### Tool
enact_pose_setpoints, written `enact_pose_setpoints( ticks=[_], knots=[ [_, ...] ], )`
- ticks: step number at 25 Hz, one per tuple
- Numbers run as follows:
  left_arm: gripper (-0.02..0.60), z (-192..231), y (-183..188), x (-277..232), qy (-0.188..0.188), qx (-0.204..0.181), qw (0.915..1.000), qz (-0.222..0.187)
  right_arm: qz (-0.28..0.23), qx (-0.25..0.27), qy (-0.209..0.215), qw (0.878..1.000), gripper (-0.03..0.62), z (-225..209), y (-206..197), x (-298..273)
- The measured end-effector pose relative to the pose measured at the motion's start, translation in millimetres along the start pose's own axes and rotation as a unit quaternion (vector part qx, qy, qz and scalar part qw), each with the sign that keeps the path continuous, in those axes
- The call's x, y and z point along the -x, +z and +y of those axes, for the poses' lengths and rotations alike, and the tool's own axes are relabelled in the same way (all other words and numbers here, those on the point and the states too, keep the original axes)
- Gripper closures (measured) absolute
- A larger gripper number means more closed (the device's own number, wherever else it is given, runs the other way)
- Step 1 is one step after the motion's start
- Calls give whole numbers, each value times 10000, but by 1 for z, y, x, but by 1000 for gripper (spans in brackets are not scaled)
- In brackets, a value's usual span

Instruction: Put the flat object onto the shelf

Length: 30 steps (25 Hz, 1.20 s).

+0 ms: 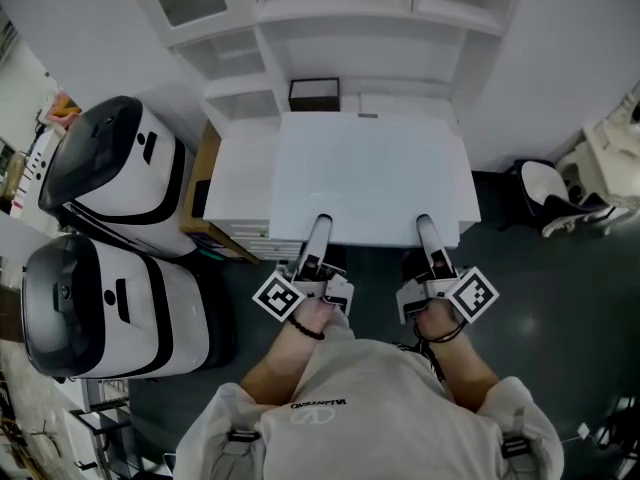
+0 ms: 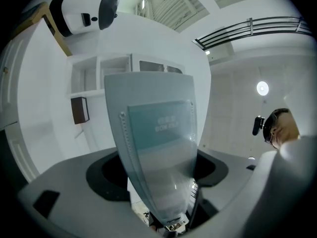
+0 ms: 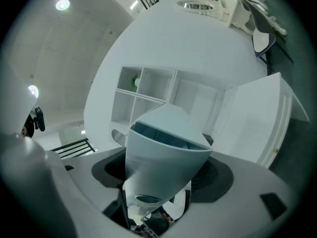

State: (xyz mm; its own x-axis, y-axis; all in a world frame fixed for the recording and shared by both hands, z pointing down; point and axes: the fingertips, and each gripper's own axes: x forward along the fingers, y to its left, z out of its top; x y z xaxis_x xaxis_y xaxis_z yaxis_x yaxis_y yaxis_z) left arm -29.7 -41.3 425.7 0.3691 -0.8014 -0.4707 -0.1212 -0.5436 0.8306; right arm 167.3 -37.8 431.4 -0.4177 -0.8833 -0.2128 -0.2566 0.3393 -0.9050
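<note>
A large flat white board (image 1: 370, 173) is held up in front of me, with the white shelf unit (image 1: 330, 13) just beyond its far edge. My left gripper (image 1: 321, 221) and right gripper (image 1: 424, 220) each grip the board's near edge, and one finger of each lies on top of it. In the left gripper view a pale finger (image 2: 153, 128) fills the middle, with the shelf unit's open compartments (image 2: 96, 76) behind it. In the right gripper view, the compartments (image 3: 148, 88) show past a pale finger (image 3: 163, 148). The lower fingers are hidden.
A small dark box (image 1: 314, 94) sits in a shelf compartment straight ahead. Two white-and-black machines (image 1: 120, 168) (image 1: 110, 308) stand on the left. A low white cabinet (image 1: 235, 183) sits beside the board. A chair (image 1: 555, 198) stands on the dark floor at the right.
</note>
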Motion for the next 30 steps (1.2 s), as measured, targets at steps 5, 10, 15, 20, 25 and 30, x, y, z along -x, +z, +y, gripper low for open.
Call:
enact_pose_setpoints(
  ticks=[5, 10, 15, 20, 25, 30],
  knots=[
    [233, 25, 41, -45, -92, 16, 10000, -18, -37, 113, 53, 9999, 241, 1, 4, -66],
    [235, 44, 83, -89, -145, 72, 9999, 26, -141, 156, 74, 9998, 241, 5, 7, -127],
    [235, 59, 113, -123, -170, 125, 9997, 130, -242, 213, 59, 9995, 241, 6, 9, -171],
    [233, 68, 129, -153, -175, 133, 9994, 284, -291, 327, 25, 9990, 241, 10, 19, -202],
    [233, 71, 149, -191, -111, 89, 9995, 284, -223, 366, 40, 9991, 241, 19, 37, -244],
    [235, 63, 152, -196, -184, -12, 9994, 290, -286, 381, 289, 9984, 241, 28, 42, -251]
  ],
)
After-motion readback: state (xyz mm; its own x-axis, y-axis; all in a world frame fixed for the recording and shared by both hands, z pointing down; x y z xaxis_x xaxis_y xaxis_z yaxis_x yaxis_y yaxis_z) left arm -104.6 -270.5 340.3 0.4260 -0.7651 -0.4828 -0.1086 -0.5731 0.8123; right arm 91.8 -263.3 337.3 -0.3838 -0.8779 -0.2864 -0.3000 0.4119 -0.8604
